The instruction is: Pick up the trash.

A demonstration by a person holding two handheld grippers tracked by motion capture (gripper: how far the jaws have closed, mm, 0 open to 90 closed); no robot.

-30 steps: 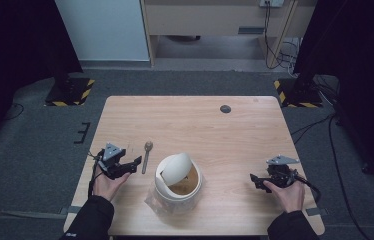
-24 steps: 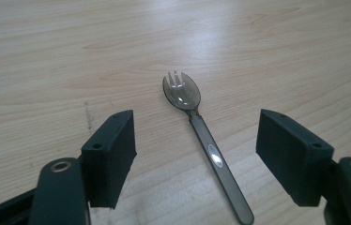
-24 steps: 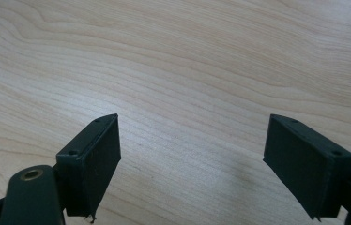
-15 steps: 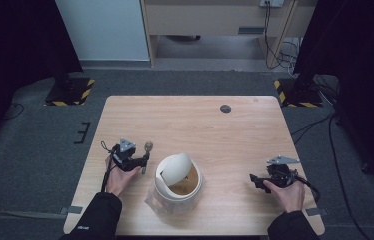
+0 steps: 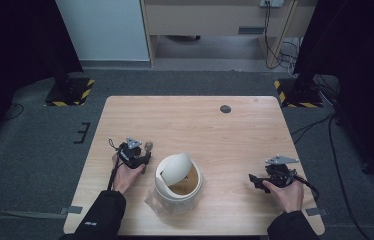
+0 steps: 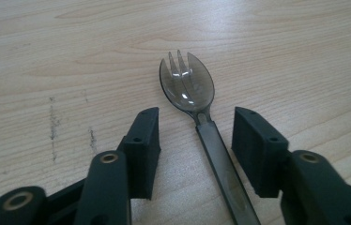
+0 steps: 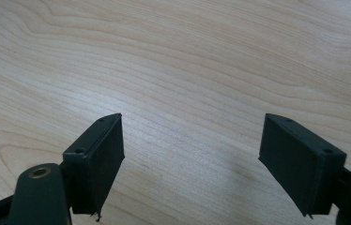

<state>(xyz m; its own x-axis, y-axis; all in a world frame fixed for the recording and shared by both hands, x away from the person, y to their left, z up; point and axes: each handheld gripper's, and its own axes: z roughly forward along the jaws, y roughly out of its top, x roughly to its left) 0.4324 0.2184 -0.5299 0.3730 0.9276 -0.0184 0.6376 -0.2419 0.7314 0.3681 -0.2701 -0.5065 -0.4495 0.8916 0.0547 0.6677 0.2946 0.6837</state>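
Fingers (image 6: 145, 140) astride spork handle (image 6: 220, 164), untouching.

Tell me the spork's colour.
Translucent smoky grey spork; clearest in the left gripper view.

I work at a pale, rounded-cornered wooden table (image 5: 255, 130) with a fine wavy grain and a small round dark grommet (image 5: 225, 108) set near its far edge. Under it lies a dark grey carpeted floor (image 5: 40, 150). Beyond my table stands a light blue-white panel (image 5: 106, 27), and beside it a light wooden cabinet (image 5: 200, 17) with black cables (image 5: 275, 30) hanging at its right. Black curtains (image 5: 10, 45) close in both sides. Two black stand feet edged with yellow-black hazard tape (image 5: 70, 92) rest on the carpet. The light is even and soft.
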